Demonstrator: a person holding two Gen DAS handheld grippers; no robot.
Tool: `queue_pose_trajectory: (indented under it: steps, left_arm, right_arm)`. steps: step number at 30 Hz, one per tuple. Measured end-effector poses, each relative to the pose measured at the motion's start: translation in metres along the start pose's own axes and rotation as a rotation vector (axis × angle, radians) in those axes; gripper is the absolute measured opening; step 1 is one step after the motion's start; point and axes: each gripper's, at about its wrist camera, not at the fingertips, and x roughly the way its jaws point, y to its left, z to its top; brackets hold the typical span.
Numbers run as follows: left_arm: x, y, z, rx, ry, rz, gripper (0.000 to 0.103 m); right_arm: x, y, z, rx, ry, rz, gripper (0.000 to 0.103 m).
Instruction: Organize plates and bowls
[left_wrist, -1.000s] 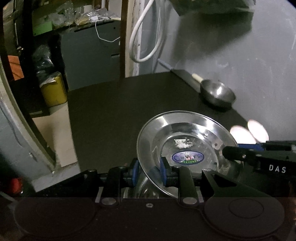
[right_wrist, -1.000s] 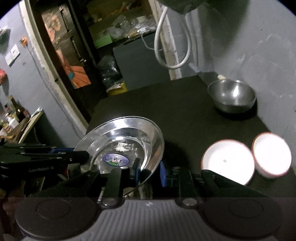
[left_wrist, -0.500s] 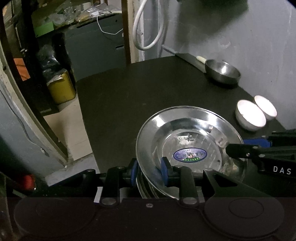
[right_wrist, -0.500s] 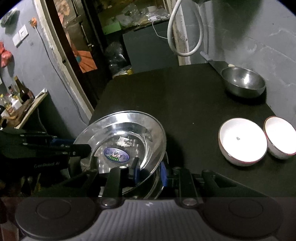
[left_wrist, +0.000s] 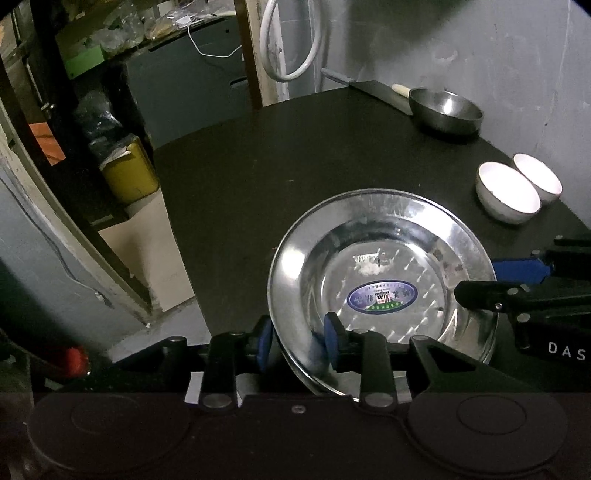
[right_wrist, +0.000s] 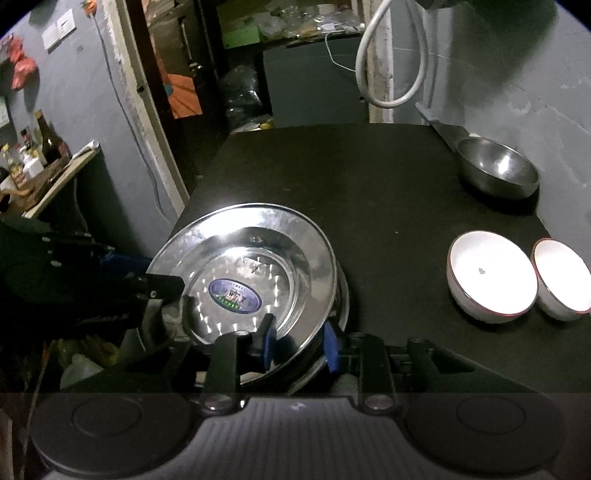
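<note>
A shiny steel plate (left_wrist: 380, 258) with a blue oval sticker lies on a stack of steel plates (right_wrist: 341, 295) near the black table's (left_wrist: 277, 166) front left corner. My left gripper (left_wrist: 297, 341) straddles its near rim; the jaws are opening, and the blue pads stand off the thin rim. My right gripper (right_wrist: 299, 341) straddles the opposite rim the same way, jaws opening, rim loose between the pads. Each gripper shows in the other's view at the plate's (right_wrist: 258, 251) side. Two white bowls (right_wrist: 491, 269) (right_wrist: 563, 277) sit side by side at the right. A steel bowl (right_wrist: 498, 166) stands at the back right.
A grey wall runs along the table's right side, close behind the bowls. A knife (left_wrist: 384, 90) lies at the back by the steel bowl (left_wrist: 447, 107). Left of the table is a drop to the floor, a doorway and a yellow container (left_wrist: 127, 171).
The plate, tilted and lifted a second ago, has sunk flat onto the stack. Both pairs of pads have widened off its rim. Both views have dipped, bringing the white bowls into the left wrist view.
</note>
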Motion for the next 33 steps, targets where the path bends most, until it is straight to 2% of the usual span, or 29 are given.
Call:
queue_pose_trajectory:
  steps: [11,19,26,27,30,31,32,33]
  left_arm:
    - [0.005,-0.004,0.004,0.006,0.038,0.006,0.034]
    - [0.013,-0.014,0.009,0.043,0.059,0.048,0.032]
    - [0.014,-0.015,0.008,0.023,0.07,0.045,0.032]
    - [0.014,-0.015,0.008,0.018,0.069,0.045,0.033]
    - [0.011,-0.011,0.009,-0.008,0.059,0.04,0.05]
    - [0.009,-0.009,0.01,-0.016,0.049,0.039,0.061]
    - [0.006,-0.007,0.012,-0.025,0.033,0.043,0.075]
    - [0.004,-0.005,0.013,-0.032,0.013,0.046,0.083]
  right_arm:
    - [-0.001,0.007,0.003,-0.043,0.039,-0.029,0.034]
    - [0.003,0.012,0.008,-0.076,0.046,-0.06,0.036]
    - [0.004,0.012,0.007,-0.097,0.04,-0.062,0.037]
    - [0.004,0.012,0.006,-0.094,0.041,-0.063,0.04]
    - [-0.001,0.007,0.006,-0.079,0.025,-0.068,0.058]
    - [-0.003,0.004,0.007,-0.069,0.016,-0.07,0.061]
    - [-0.006,0.002,0.007,-0.056,0.008,-0.073,0.069]
    - [-0.01,-0.003,0.008,-0.038,-0.004,-0.074,0.077]
